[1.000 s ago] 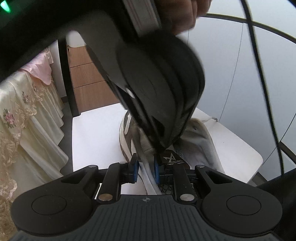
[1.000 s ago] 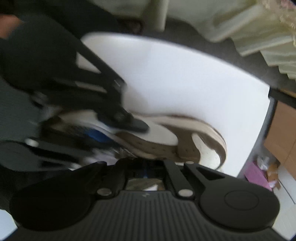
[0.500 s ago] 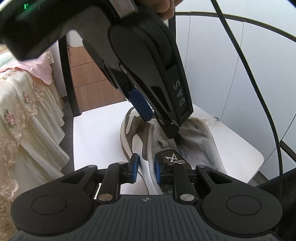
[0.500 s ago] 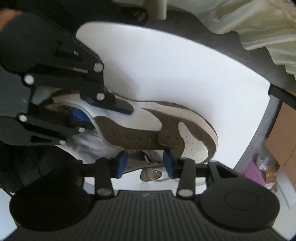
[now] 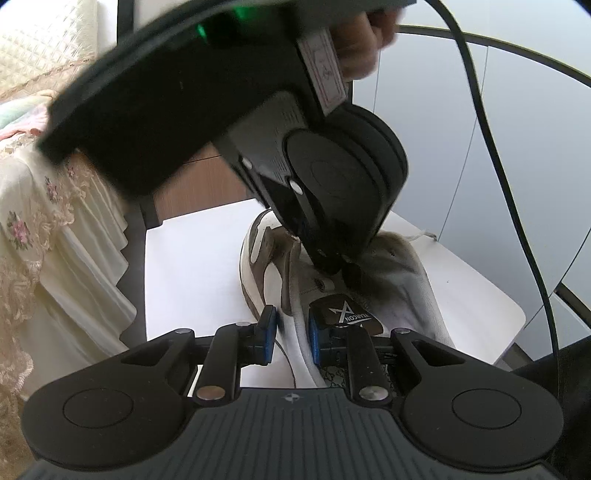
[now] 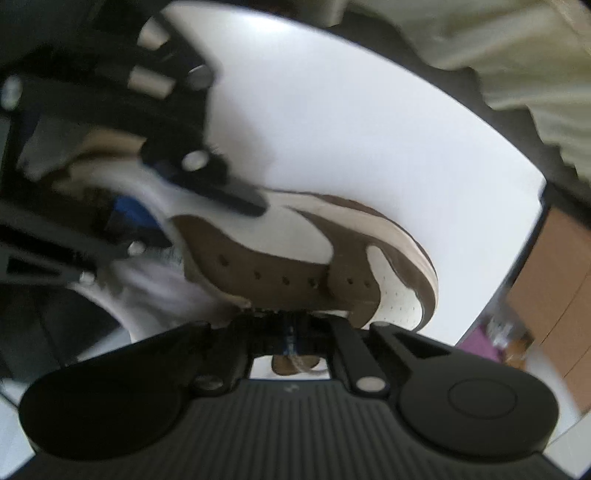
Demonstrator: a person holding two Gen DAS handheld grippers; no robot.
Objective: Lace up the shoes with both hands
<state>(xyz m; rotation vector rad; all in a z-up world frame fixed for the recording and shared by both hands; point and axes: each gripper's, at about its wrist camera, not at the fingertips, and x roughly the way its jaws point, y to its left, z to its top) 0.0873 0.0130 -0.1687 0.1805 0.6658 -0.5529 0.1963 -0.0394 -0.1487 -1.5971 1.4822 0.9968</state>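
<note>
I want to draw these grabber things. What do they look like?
Both are black plastic. The left gripper has two thin fingers with blue pads, silver screws, round discs at the sides and a ribbed grey base. The right gripper looks the same, with a green light, a white label and a black cable. No sleeve shows.

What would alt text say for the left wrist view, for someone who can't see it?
A brown and white sneaker lies on a white table, its side wall between the blue pads of the left tongs. The right tongs reach down from above, tips together at the shoe's lacing area.
</note>
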